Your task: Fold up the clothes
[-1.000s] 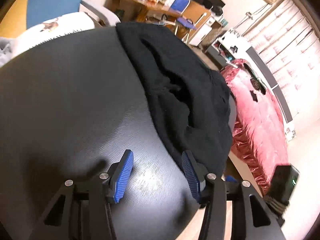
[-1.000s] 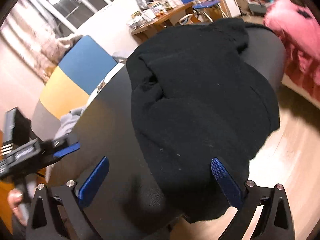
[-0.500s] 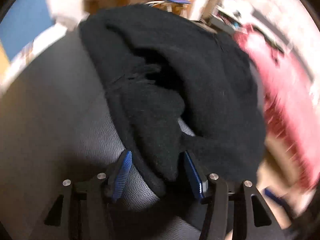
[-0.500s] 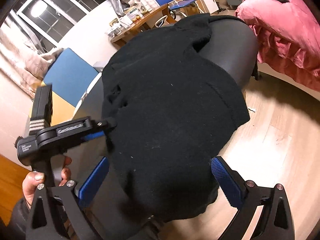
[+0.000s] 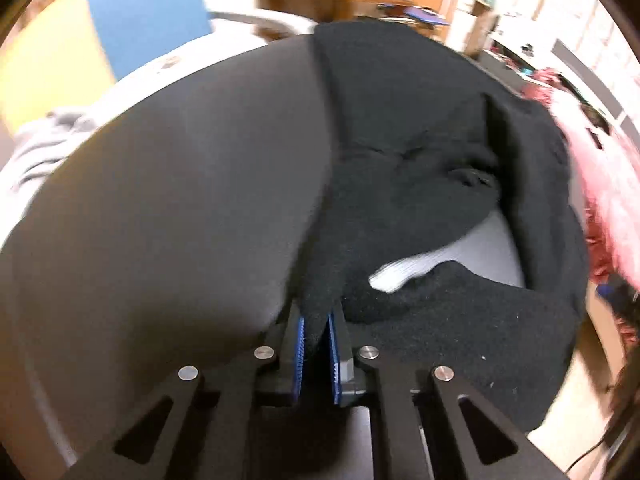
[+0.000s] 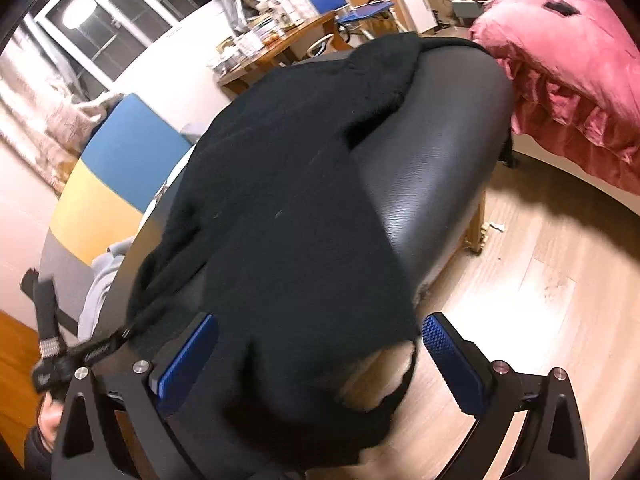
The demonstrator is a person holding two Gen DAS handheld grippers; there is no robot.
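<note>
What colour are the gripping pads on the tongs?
Blue, with a fine ribbed texture. The pads show best in the right wrist view, where the right tongs stand open.

Garment (image 6: 288, 208) on table (image 6: 432, 168)

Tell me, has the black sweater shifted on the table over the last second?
Yes. The black sweater slid toward the camera, uncovering more of the table's bed-side end.

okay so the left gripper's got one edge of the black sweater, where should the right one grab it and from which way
Judging by the right wrist view, take the sweater's near hem where it droops over the table's front edge. The right gripper already straddles that hanging cloth with its jaws wide open, so come in straight from the table's near side and pinch the free edge. The left gripper holds the neighbouring edge.
</note>
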